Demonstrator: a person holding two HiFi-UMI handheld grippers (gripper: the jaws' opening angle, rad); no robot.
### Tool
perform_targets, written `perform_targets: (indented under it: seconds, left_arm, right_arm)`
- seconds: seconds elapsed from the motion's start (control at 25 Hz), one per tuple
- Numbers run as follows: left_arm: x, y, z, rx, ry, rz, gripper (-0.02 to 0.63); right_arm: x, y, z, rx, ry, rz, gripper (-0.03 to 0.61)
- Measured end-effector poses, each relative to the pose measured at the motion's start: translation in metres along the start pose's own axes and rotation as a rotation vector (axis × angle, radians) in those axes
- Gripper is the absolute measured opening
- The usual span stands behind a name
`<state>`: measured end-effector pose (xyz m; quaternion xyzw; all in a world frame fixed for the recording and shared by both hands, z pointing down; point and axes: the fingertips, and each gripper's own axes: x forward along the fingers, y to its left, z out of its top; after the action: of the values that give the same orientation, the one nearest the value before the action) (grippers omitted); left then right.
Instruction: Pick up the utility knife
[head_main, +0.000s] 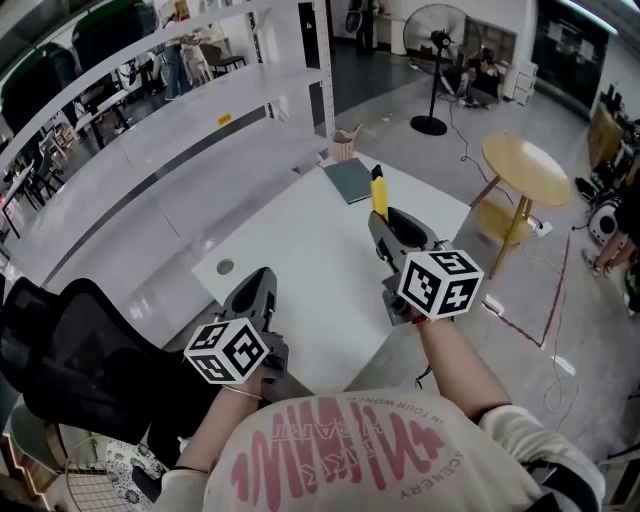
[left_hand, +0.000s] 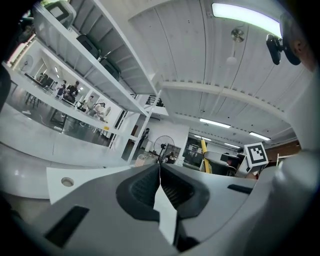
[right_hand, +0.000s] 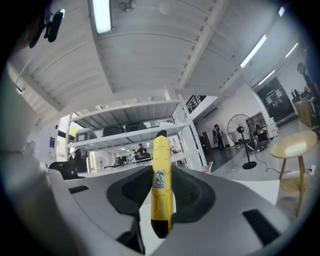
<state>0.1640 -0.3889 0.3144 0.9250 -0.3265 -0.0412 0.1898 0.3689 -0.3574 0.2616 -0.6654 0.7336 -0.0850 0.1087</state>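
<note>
A yellow utility knife with a black tip stands upright between the jaws of my right gripper, which is shut on it. In the head view the utility knife sticks up from the right gripper, held well above the white table. My left gripper hovers at the table's near left edge, shut with nothing between its jaws. In the left gripper view the left gripper has its jaws meeting at a thin seam, and the knife shows far right.
A grey-green notebook lies at the table's far edge beside a pink cup. A round wooden side table stands to the right, a floor fan behind. A black office chair is at near left. White shelving runs along the left.
</note>
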Motion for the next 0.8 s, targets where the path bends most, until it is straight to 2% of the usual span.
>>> perform_targets:
  seconds: [0.36,0.8]
  left_arm:
    - [-0.032,-0.011,0.016,0.047,-0.036,-0.069,0.025]
    - [-0.083,-0.002,0.013,0.033,-0.016,-0.126,0.025]
  right_arm:
    - [-0.046,0.043,0.011,0.040,-0.115,-0.017,0.133]
    - [-0.078,0.099,-0.017,0.040,-0.092,-0.076,0.135]
